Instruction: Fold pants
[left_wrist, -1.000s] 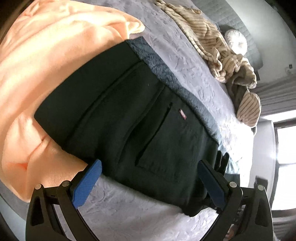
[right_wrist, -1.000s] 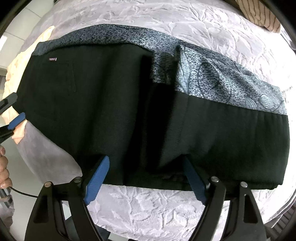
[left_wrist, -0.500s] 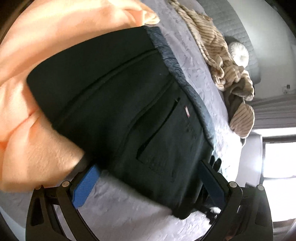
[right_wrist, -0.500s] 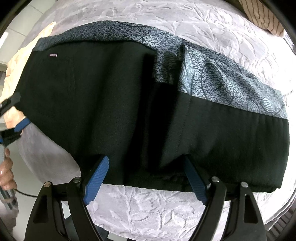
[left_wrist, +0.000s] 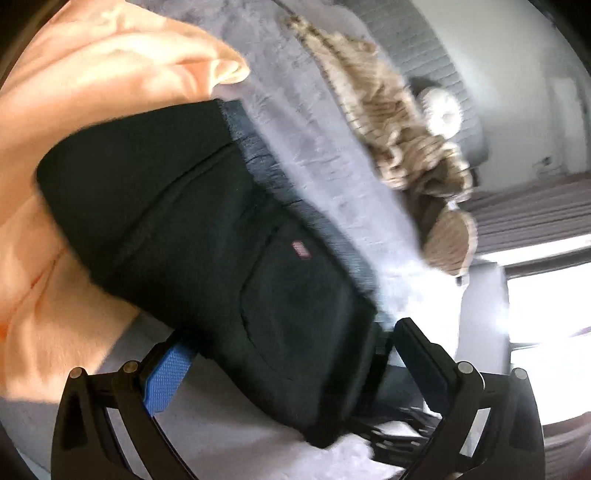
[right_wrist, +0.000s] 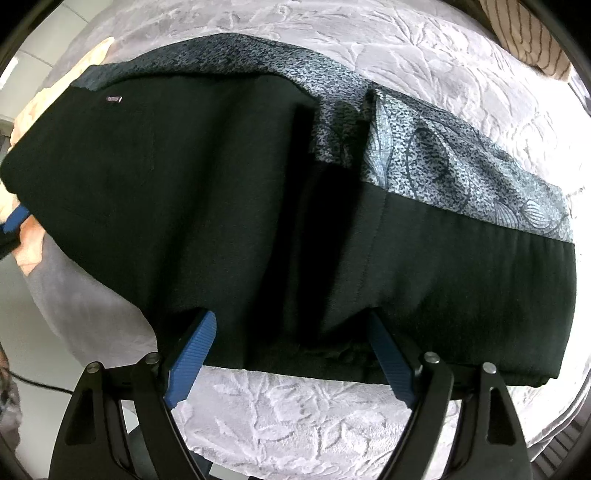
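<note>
Black pants (right_wrist: 258, 221) lie lengthwise on a grey quilted bed (right_wrist: 295, 406), legs apparently stacked, 1 fold judged done, cross-folds left; right gripper (right_wrist: 291, 350) at 6 o'clock, fingers apart astride the near edge; left gripper (left_wrist: 284, 369) likewise spread around the waist end

left gripper (left_wrist: 291, 360) jaws spread, right gripper (right_wrist: 291, 352) likewise
</note>
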